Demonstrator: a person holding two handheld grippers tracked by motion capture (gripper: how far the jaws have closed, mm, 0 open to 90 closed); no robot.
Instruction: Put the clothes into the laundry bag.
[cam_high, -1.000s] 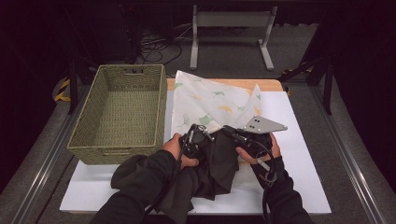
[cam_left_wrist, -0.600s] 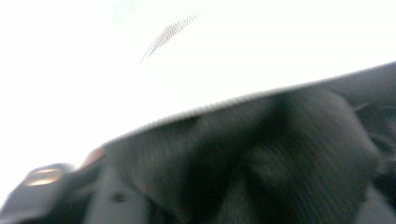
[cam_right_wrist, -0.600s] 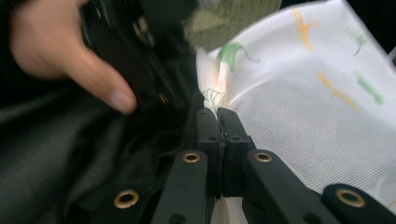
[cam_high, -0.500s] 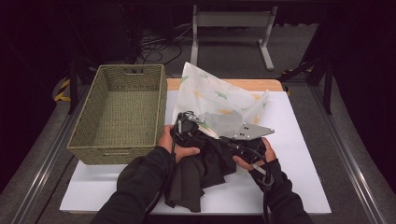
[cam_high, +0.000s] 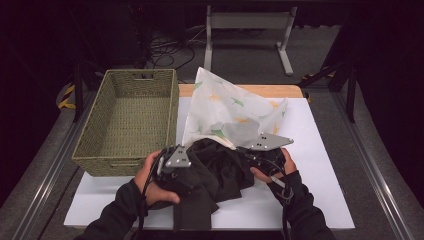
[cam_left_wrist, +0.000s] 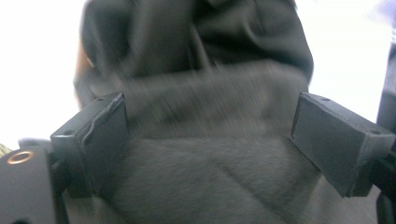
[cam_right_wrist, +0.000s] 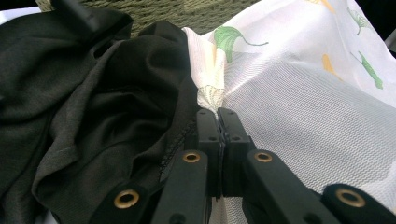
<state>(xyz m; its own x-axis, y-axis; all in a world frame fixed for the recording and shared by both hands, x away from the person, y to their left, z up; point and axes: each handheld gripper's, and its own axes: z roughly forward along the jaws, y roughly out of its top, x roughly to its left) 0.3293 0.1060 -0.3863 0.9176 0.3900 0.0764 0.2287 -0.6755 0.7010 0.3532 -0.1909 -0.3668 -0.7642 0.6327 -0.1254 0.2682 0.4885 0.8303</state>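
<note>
Basket (cam_high: 131, 120) of woven wicker sits at ten o'clock on the table (cam_high: 320, 150), and I see nothing inside it. My right gripper (cam_right_wrist: 218, 114) has its fingers clamped on a gathered edge of the white leaf-print mesh bag (cam_high: 225, 110), near centre. My left gripper (cam_left_wrist: 208, 135) has just been opening; its fingers stand apart over the dark garment (cam_high: 215, 172) at six o'clock.
</note>
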